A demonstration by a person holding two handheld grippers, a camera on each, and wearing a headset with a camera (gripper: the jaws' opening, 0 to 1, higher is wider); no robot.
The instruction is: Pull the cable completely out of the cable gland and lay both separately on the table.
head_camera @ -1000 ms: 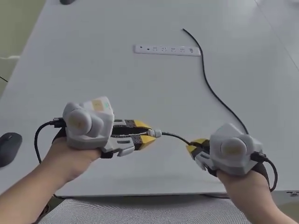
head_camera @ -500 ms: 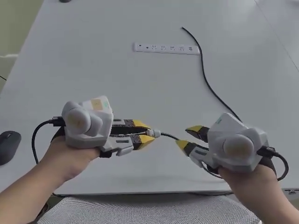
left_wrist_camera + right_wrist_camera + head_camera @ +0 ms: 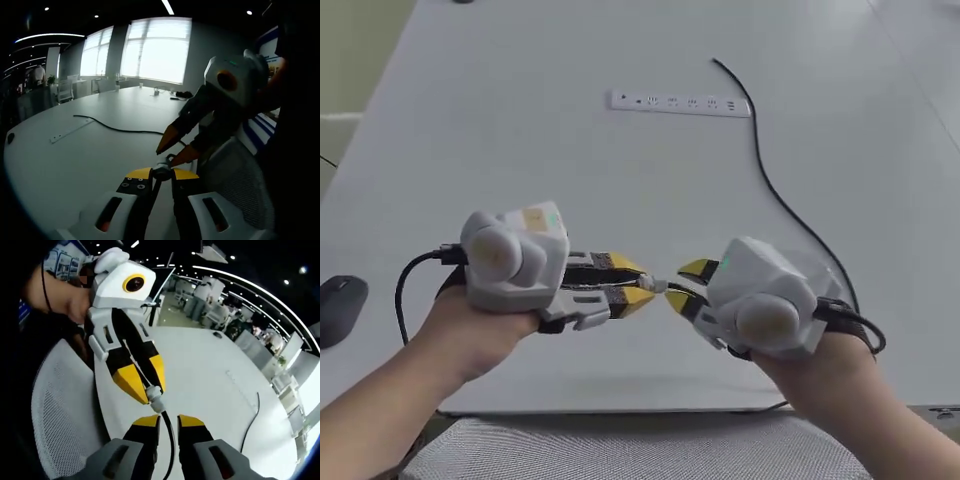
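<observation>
A small grey-white cable gland (image 3: 655, 287) sits on the end of a thin black cable (image 3: 775, 195) and is held just above the table's near edge. My left gripper (image 3: 642, 285) is shut on the gland (image 3: 161, 171), with yellow jaw tips either side of it. My right gripper (image 3: 682, 285) faces it from the right, open, its jaws straddling the cable (image 3: 168, 426) right behind the gland (image 3: 155, 399) without pinching it. The cable runs on under the right gripper and away across the table.
A white power strip (image 3: 680, 104) lies across the grey table (image 3: 520, 150) farther back, next to the cable's far end. A dark mouse (image 3: 338, 308) lies at the left edge. A mesh chair back (image 3: 620, 450) is below the near edge.
My right gripper has spread its jaws and moved left along the cable, up close to the gland. The left gripper has kept its hold and its place.
</observation>
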